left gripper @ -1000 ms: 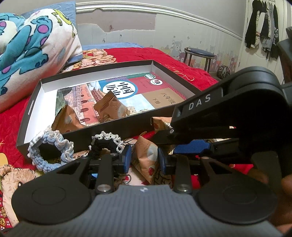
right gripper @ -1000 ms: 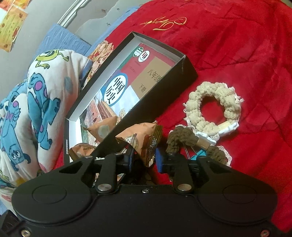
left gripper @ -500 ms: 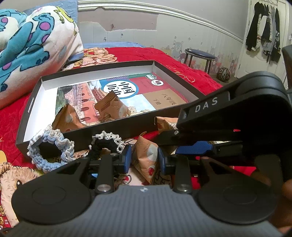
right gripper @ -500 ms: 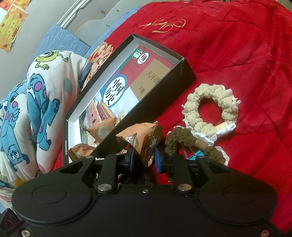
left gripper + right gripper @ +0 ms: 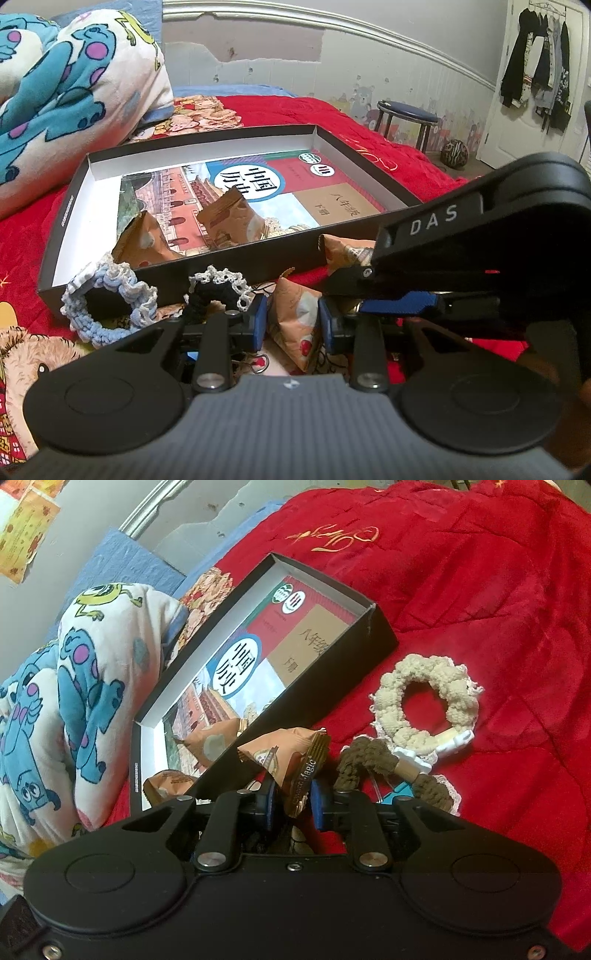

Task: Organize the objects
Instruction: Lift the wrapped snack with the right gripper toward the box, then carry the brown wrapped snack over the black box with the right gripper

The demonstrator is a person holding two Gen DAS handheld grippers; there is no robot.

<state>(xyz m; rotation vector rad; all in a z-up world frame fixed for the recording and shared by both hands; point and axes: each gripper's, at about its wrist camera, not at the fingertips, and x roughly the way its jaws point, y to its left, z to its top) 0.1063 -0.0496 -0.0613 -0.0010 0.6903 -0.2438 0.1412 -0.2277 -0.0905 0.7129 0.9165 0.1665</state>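
Blue pads of my right gripper [image 5: 293, 802] have just been closing on an orange snack packet [image 5: 286, 762], and they now pinch its crimped dark end; the jaws are nearly together with the seal between them. That packet's long axis runs from the pads up and left in the right wrist frame, its body leaning toward the near wall of the black box [image 5: 325, 672].

My left gripper [image 5: 292, 325] sits around a second orange packet [image 5: 297, 325]. The pads look to be touching its sides, jaws part-way apart, so I read it as gripped. It stands on end, point up, at lower centre of the left wrist frame.

Key relation: the box lies directly ahead of both tools, just past the packets, upper centre in the left view. The right tool is nearer the wall and crosses in from the right of that frame. Two packets [image 5: 231, 218] already lie inside, on a book cover.

My judgement: next move is lift over the wall, then drop. The crochet scrunchies, a blue one [image 5: 107, 308] and a cream one [image 5: 428, 698], remain outside on the red blanket [image 5: 480, 590].
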